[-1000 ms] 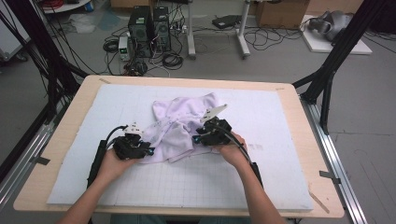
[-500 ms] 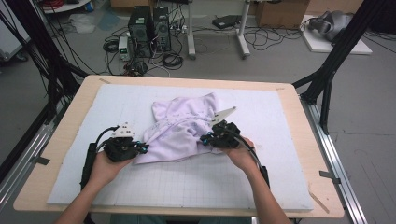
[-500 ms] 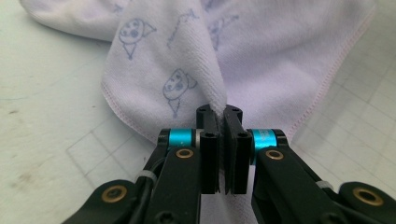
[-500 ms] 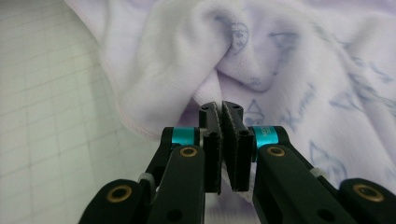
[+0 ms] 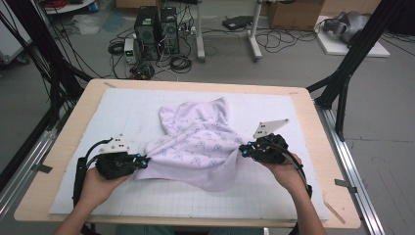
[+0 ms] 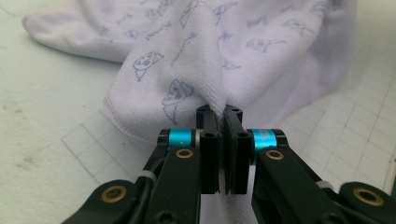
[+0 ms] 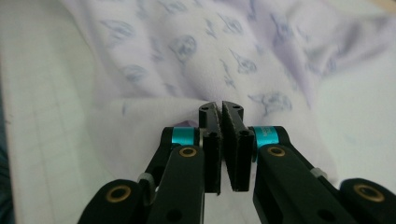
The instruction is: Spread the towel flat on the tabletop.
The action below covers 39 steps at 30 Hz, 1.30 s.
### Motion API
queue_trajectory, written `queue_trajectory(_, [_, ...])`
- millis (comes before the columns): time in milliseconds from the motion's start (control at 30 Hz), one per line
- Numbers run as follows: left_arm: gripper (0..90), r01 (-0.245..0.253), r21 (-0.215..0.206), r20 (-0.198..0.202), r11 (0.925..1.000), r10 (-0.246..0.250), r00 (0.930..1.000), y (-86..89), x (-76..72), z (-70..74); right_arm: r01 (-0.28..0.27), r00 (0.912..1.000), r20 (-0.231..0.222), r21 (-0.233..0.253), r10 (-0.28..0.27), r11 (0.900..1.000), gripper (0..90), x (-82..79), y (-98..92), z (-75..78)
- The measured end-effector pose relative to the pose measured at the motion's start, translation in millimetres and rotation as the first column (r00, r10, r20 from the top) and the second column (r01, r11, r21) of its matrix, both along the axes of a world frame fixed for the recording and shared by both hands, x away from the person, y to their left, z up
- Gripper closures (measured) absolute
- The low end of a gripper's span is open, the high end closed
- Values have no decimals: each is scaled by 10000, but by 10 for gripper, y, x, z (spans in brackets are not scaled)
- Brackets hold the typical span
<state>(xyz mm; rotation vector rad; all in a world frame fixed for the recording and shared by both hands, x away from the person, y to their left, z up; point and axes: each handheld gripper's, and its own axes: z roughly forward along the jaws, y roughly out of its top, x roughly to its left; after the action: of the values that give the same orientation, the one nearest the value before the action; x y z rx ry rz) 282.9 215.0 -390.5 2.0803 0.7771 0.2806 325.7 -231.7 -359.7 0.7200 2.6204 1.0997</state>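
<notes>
Each hand-held gripper, left and right, was clamped on an edge of the patterned cloth, stretched across the surface.

This is a lab or robotics workspace: a pale wooden table topped with a white gridded mat stands on grey concrete floor, ringed by black metal struts, two black computer towers (cables tangled around them) and cardboard boxes.

The left gripper has its 2 black jaws pressed together on a pinched fold of the white printed cloth. The cloth spreads out ahead of the jaws over the pale gridded mat, which lies to both sides.
</notes>
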Motion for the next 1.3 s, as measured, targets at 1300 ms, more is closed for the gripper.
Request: queue_trajectory(1300, [875, 350, 756, 490, 9965, -388, 9980, -12, -303, -180, -1878, 9822, 43, 664, 1879, 9800, 888, -697, 286, -463])
